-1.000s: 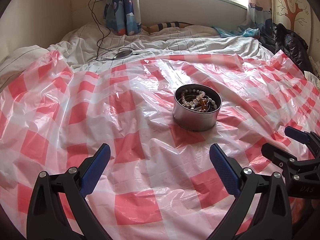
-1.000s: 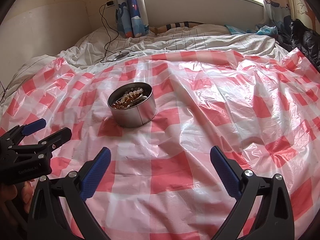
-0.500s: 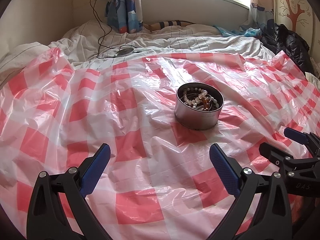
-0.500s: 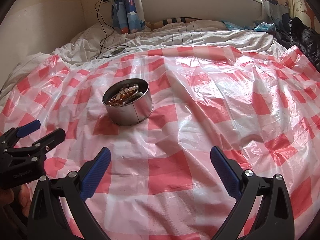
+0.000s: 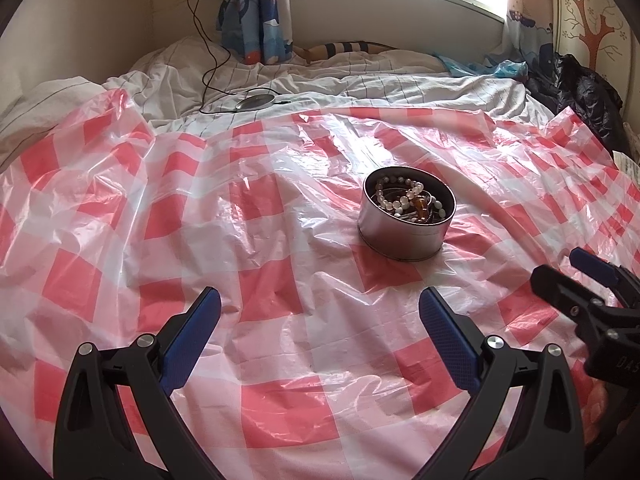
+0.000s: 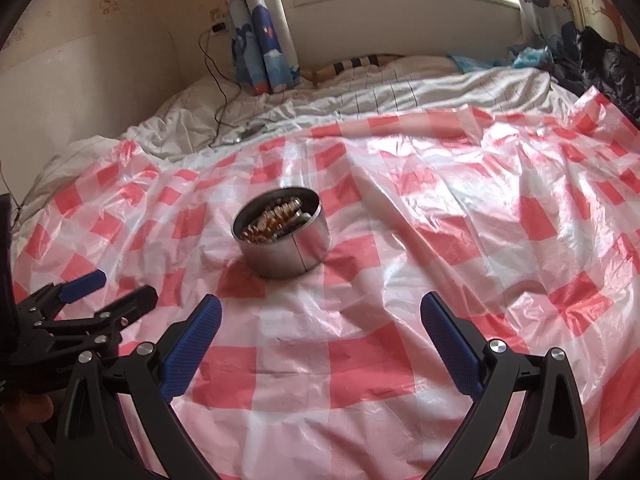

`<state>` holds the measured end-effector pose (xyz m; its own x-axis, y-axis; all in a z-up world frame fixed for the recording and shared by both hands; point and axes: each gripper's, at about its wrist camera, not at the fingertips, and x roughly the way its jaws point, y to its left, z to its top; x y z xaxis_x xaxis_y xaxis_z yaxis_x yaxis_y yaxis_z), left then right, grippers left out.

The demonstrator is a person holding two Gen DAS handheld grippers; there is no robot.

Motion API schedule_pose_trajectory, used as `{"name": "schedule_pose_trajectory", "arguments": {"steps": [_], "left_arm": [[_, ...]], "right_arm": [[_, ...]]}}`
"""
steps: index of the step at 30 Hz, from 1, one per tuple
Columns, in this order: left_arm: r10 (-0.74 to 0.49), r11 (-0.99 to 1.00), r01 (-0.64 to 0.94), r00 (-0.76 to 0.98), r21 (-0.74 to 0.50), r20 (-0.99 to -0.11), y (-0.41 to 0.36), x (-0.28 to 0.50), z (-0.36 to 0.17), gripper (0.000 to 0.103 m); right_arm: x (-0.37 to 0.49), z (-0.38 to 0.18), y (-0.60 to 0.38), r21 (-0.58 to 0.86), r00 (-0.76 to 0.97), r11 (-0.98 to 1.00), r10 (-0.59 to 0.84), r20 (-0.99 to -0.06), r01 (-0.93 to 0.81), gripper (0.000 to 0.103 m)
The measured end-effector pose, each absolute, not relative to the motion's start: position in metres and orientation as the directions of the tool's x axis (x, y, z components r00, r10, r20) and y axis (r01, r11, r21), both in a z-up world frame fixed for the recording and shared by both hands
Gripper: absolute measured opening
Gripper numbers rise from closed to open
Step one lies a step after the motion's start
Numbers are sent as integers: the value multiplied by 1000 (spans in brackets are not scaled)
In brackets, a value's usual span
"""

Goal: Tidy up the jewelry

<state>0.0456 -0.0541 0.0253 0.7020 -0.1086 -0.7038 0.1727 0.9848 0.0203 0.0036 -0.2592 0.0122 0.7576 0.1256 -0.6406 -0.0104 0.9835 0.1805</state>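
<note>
The left gripper (image 5: 320,316) and the right gripper (image 6: 320,320) both hover with jaws spread wide, grasping nothing, above a red-and-white checked plastic sheet (image 5: 260,280) spread over a bed. One round metal tin (image 5: 406,220) stands upright on the sheet ahead of both, apart from each. It holds a tangle of beaded bracelets (image 5: 404,196), pale pearl-like beads and amber ones (the exact count is hard to tell). A black cable (image 5: 208,60) runs across the white bedding behind.

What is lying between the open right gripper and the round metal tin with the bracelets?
Only wrinkled red-and-white checked plastic sheet lies between the right gripper and the round silver metal tin of beaded bracelets; the right wrist view shows it.
</note>
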Motion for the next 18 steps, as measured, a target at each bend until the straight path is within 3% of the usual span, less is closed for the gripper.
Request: {"name": "schedule_pose_trajectory", "arguments": {"steps": [5, 9, 14, 18], "left_arm": [[-105, 986, 166, 698, 18, -708, -52, 47, 25, 95], [-101, 987, 158, 697, 15, -710, -51, 47, 25, 95], [-101, 988, 155, 693, 11, -713, -50, 49, 24, 95], [-98, 988, 155, 692, 14, -715, -51, 49, 23, 95]], "right_arm": [[0, 17, -248, 88, 782, 995, 88, -617, -42, 96], [12, 2, -257, 54, 719, 998, 30, -695, 11, 96], [11, 2, -291, 189, 724, 977, 61, -687, 97, 96], [10, 6, -291, 176, 734, 979, 45, -678, 103, 96]]}}
